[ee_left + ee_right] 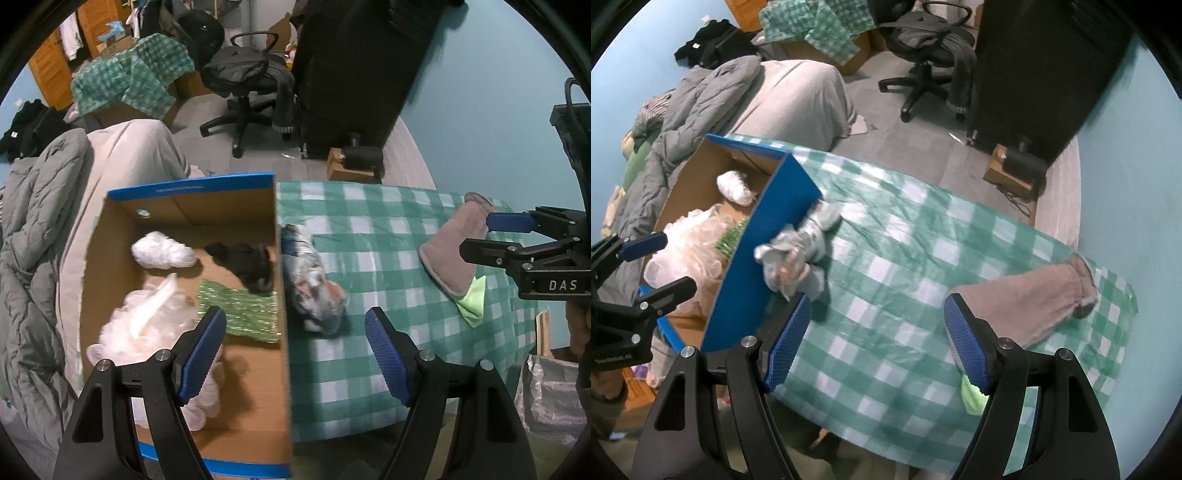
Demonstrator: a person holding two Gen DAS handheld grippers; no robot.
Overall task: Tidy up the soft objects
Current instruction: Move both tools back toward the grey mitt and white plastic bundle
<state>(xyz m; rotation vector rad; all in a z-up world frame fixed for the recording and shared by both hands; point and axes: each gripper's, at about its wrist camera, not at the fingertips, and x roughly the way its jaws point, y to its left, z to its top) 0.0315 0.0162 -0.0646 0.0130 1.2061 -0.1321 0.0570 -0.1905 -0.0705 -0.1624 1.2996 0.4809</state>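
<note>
- Soft objects are lying in two places in the left wrist view: inside the open blue-edged cardboard box (184, 221) and out on the green-and-white checked cloth (388, 229) beside it.
- Inside the box I am counting four: one white fluffy wad (162, 251), one black fuzzy bundle (247, 266), one green glittery mesh piece (240, 310) and one pale pink net pouf (147, 332).
- On the cloth I am counting three: one crumpled grey-and-white patterned rag (314, 288) touching the box wall, one dusty-pink plush slipper (454, 251), and one lime-green cloth scrap (472, 299) peeking from under the slipper.
- Left gripper (295, 332) is hovering wide open and holding nothing, straddling the box wall.
- In the right wrist view, the right gripper (875, 332) is likewise gaping wide and empty over the checked cloth, with the slipper (1034, 306) just behind its right-hand finger and the rag (798, 251) ahead to the left.
- Everything here is looking light, limp and unbreakable; the rag is likely bunching under a pinch, so grabbing its raised middle fold seems best.
- The slipper is looking thicker and springier, so closing across its narrower heel end seems safest.
</note>
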